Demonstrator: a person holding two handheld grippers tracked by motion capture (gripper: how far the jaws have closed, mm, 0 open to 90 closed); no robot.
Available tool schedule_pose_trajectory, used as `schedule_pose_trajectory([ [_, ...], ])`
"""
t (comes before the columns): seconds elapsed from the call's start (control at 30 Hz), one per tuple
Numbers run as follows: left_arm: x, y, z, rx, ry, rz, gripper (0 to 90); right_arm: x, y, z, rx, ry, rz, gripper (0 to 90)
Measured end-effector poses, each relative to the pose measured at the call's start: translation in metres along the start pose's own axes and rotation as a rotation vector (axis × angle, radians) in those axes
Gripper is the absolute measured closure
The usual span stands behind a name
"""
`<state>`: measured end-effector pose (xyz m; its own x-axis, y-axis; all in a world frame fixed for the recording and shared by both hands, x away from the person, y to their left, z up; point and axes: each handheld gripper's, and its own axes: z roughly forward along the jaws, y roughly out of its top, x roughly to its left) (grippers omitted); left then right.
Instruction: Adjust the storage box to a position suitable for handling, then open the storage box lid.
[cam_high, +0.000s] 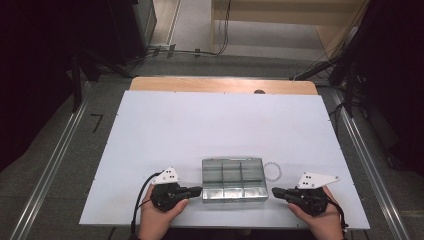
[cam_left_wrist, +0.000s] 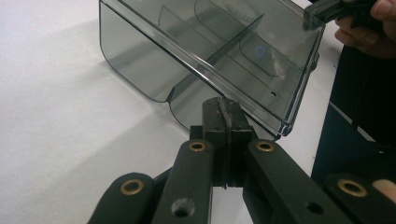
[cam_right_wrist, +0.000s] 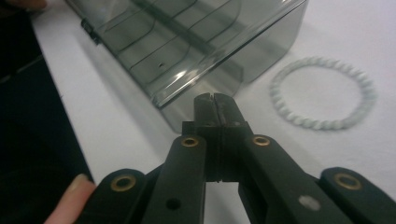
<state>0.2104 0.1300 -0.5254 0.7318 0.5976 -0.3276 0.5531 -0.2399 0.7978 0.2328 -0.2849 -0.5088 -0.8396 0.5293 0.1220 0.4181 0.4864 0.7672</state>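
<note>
Two hands come in over the near edge of the counter (cam_high: 150, 130), each holding a black tool. The left tool (cam_high: 199, 189) lies near that edge, left of centre, with its tip pointing right at the left end wall of a smoky clear plastic organizer box (cam_high: 233, 179). In the left gripper view its jaws are pressed together with nothing between them, and the tip sits just at the box's lower near corner; whether it actually touches the plastic cannot be told. The right tool (cam_high: 275, 191) lies opposite, right of centre along the near edge, with its tip pointing left at the box's right end. In the right gripper view (cam_right_wrist: 215, 103) its jaws are likewise closed on nothing, and the tip stands just beside the box's near right corner, with contact unclear. A white angular plate rides on top of each tool, and a dark cable trails from the left one back over the near edge.

Between the two tools, the box rests flat on the counter close to the near edge, about midway along it, its inner dividers marking out several compartments. Just past the box's far right corner lies a pale beaded bracelet (cam_right_wrist: 322, 92), flat on the white surface and slightly apart from the box wall. Farther off, bare white counter runs to a wooden strip at the far edge.
</note>
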Motion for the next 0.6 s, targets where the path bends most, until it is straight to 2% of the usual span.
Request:
schedule_pose_trajectory([
  [0.03, 0.0001, 0.0, 0.0001, -0.001, -0.001, 0.0, 90.0, -0.001, -0.0017, 0.0028, 0.019, 0.027, -0.003, 87.3],
  [0.17, 0.0005, -0.0001, 0.0003, -0.002, -0.005, 0.0, 90.0, -0.0013, -0.0027, 0.0064, 0.037, 0.053, -0.009, 87.4],
  [0.33, 0.0002, -0.0001, 0.0003, 0.0, -0.003, 0.002, 90.0, 0.0029, -0.0007, 0.0102, 0.048, 0.056, -0.044, 87.4],
  [0.6, -0.0016, 0.0001, -0.0006, -0.006, -0.003, 0.005, 90.0, 0.0039, -0.0005, 0.0068, 0.028, 0.066, -0.062, 87.6],
])
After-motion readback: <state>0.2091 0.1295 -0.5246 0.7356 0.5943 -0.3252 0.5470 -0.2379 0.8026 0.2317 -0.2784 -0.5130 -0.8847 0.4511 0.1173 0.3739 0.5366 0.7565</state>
